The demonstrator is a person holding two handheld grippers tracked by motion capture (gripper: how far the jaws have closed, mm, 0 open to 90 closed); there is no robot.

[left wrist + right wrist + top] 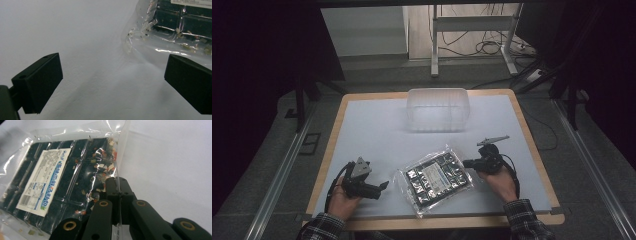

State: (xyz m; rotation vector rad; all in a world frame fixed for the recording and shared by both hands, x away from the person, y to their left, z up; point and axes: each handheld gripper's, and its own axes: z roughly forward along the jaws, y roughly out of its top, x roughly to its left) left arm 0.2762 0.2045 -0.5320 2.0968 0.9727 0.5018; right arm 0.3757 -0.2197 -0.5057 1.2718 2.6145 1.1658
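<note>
1. Our right claw [119,195] has its jaws pressed together on the clear plastic edge of the food packet [62,185]; in the right gripper view the film runs straight between the 2 black jaws, so we read this as a firm pinch on the packet's rim.
2. Our left claw [112,85] stands wide open just above the desk [75,37], with the packet's near corner [140,42] just beside 1 jaw but not between the pads.
3. From the high view, the packet [435,179] lies flat on the white desk [377,130] between both hands, tilted, with the right claw [468,163] at its right edge and the left claw [383,185] just short of its left edge.
4. A clear plastic tub [438,109] stands well apart, at the far side of the desk.
5. We judge the step in hand to be the grasp: 1 side is secured.
6. The next move likely calls for a lift toward the tub, kept slow so the thin film does not slip or tear.
</note>
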